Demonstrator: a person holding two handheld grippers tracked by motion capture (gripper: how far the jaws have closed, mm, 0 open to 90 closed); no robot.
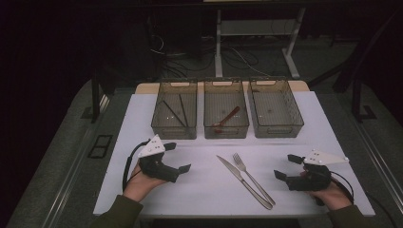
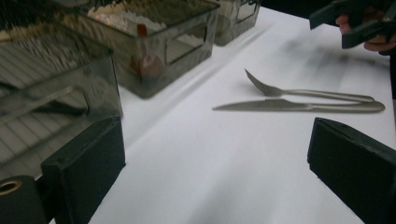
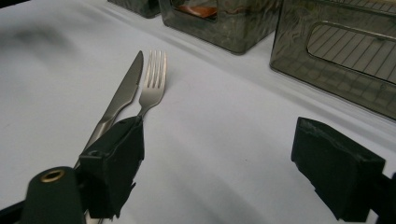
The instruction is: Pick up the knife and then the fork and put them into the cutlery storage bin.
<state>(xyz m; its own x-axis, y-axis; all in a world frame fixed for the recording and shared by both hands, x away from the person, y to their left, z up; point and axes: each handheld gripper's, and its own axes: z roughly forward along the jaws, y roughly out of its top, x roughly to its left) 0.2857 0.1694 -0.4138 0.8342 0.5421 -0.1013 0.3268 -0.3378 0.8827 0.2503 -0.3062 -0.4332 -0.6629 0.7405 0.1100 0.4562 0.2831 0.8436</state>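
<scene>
Knife (image 1: 243,181) and fork (image 1: 253,179) lie side by side on the white table (image 1: 199,190), handles touching, between my grippers. My left gripper (image 1: 179,156) and right gripper (image 1: 287,166) both gape empty. Three bins (image 1: 226,115) stand beyond.

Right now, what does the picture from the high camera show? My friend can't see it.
A knife and fork lie on a white table between two open hand-held grippers, left gripper and right gripper. Behind stand three clear bins.
</scene>
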